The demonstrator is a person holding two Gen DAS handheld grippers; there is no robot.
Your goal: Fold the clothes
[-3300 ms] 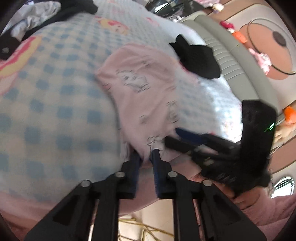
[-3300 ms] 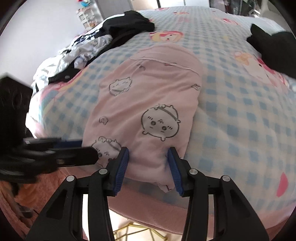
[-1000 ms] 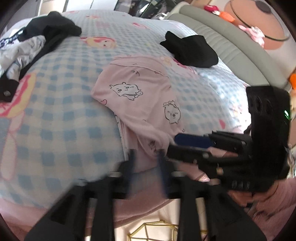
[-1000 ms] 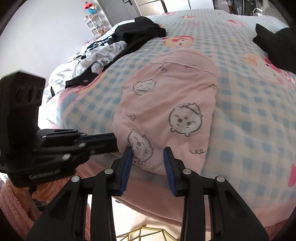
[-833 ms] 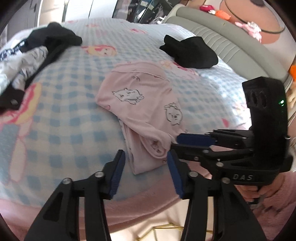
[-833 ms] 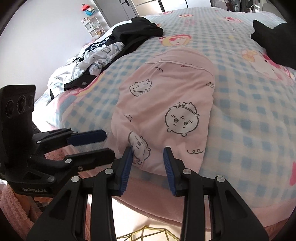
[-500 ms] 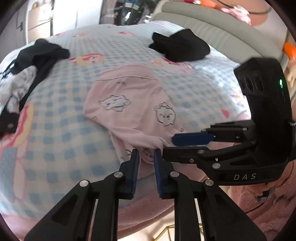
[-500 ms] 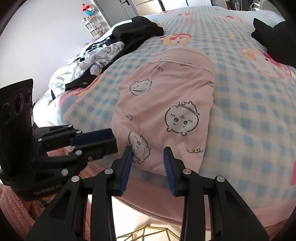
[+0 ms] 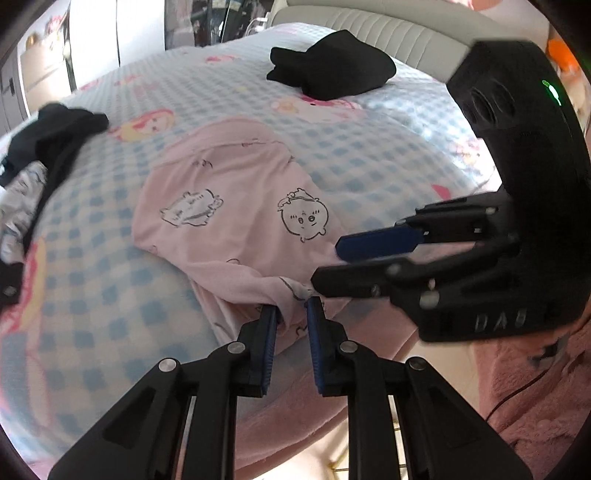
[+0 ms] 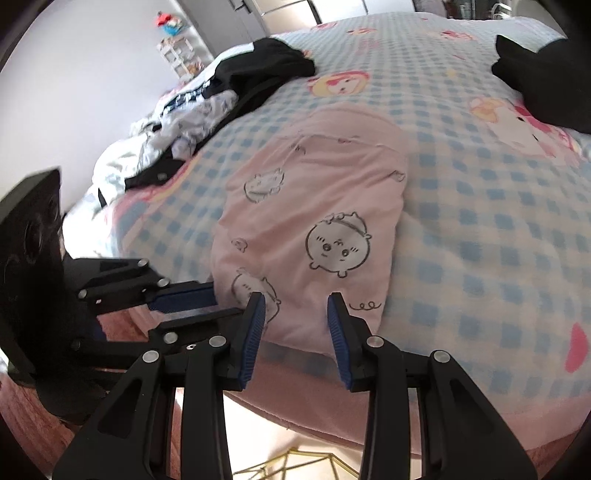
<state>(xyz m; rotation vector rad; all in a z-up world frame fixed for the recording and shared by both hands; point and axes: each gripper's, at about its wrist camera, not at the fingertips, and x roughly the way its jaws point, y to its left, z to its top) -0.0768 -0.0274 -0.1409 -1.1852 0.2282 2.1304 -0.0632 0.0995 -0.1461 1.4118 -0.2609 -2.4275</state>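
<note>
- Left gripper (image 9: 291, 314): jaws narrow after just closing, pinched on a bunched fold at the near edge of the pink garment (image 9: 236, 206), cloth gathered between the blue pads.
- Right gripper (image 10: 296, 317): jaws partly apart, astride the near hem of the same garment; pink cloth between the pads, but real pressing on it not clear from either view.
- Both grippers side by side at the bed's near edge, left fingers crossing just beside the right one's left pad in the right wrist view.
- Pink garment: flat on the checked blue-and-white bedspread (image 10: 480, 229), printed with small cartoon faces, folded to a narrow shape, far end rounded, near end at the mattress edge.
- Folded black garment (image 9: 332, 70): farther back on the bedspread, apart from the pink one, toward the padded grey headboard (image 9: 388, 29).
- Heap of black and white clothes (image 10: 207, 107): off to the left side of the bed, well apart from the pink garment.
- Pink fleecy sleeve (image 9: 535, 387): below the right gripper's body, low right in the left wrist view.
</note>
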